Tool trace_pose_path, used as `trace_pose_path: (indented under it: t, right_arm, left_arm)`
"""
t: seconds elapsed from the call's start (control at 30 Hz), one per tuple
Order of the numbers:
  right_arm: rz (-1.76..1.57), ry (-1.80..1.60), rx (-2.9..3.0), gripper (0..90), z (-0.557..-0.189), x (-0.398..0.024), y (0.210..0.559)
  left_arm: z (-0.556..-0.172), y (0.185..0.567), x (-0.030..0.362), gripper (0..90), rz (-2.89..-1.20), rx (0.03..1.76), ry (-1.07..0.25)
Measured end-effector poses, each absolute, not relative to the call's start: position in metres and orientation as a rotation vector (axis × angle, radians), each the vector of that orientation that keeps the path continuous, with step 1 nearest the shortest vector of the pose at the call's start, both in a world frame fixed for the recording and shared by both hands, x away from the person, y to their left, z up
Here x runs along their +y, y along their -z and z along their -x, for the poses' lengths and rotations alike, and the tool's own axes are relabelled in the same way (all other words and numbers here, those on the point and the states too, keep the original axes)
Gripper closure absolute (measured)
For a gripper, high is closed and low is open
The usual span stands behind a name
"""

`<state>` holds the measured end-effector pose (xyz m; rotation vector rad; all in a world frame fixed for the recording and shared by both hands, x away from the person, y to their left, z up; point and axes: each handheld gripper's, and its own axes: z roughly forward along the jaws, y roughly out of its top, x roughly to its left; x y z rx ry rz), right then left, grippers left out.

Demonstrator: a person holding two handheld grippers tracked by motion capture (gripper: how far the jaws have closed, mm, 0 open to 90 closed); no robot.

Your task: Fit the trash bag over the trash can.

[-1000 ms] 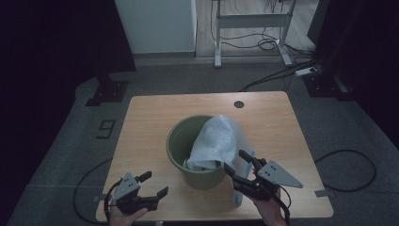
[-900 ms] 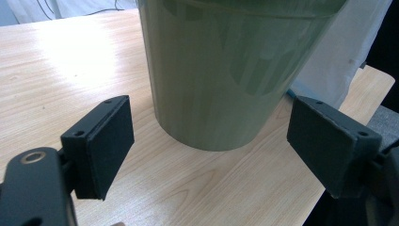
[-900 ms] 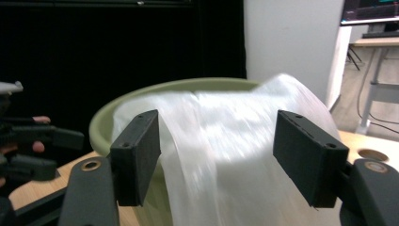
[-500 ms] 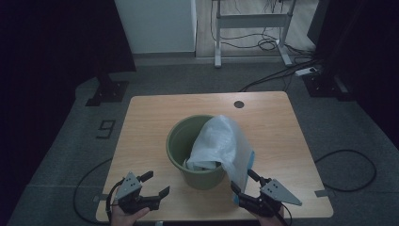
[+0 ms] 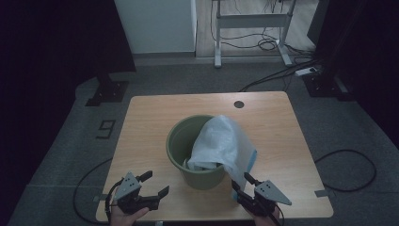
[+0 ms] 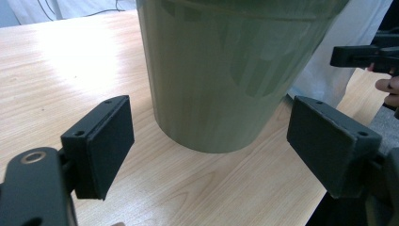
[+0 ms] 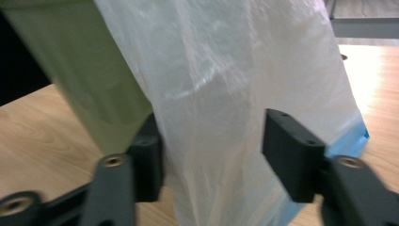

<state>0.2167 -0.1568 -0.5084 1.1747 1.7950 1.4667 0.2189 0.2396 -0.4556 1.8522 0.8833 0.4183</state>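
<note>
The right tool [image 5: 241, 187] is seen just in front of the green bucket [image 5: 195, 153], its jaws having just been closing around the hanging edge of the white plastic bag [image 5: 223, 141], one pad not yet touching. The bag is draped over the bucket's right rim. The left tool [image 5: 155, 184] is held wide open and empty, front-left of the bucket on the tabletop [image 5: 150, 113].

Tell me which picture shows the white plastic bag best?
The high view: the whole thin white plastic bag is there, draped over the round green plastic bucket's rim. The right gripper view shows its hanging side close up, blurred, with a blue edge. The left gripper view catches a white strip beside the bucket.
</note>
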Motion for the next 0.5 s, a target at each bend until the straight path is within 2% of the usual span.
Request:
trace_pose_path:
  t: [0.13, 0.27, 0.37, 0.5]
  right_arm:
    - [-1.206, -1.445, 1.753, 68.6, -0.220, -0.164, 0.511]
    - [-1.256, -1.429, 1.674, 82.6, -0.224, -0.176, 0.504]
    - [-1.259, -1.434, 1.635, 87.0, -0.227, -0.184, 0.497]
    - [-1.257, -1.448, 1.600, 88.5, -0.229, -0.191, 0.488]
  left_arm:
    - [-0.219, 0.454, 0.239, 14.9, -1.848, 0.880, -0.423]
    - [-0.218, 0.450, 0.235, 15.0, -1.849, 0.868, -0.427]
    - [-0.218, 0.448, 0.233, 15.2, -1.847, 0.860, -0.429]
    - [-0.219, 0.444, 0.230, 15.2, -1.844, 0.855, -0.435]
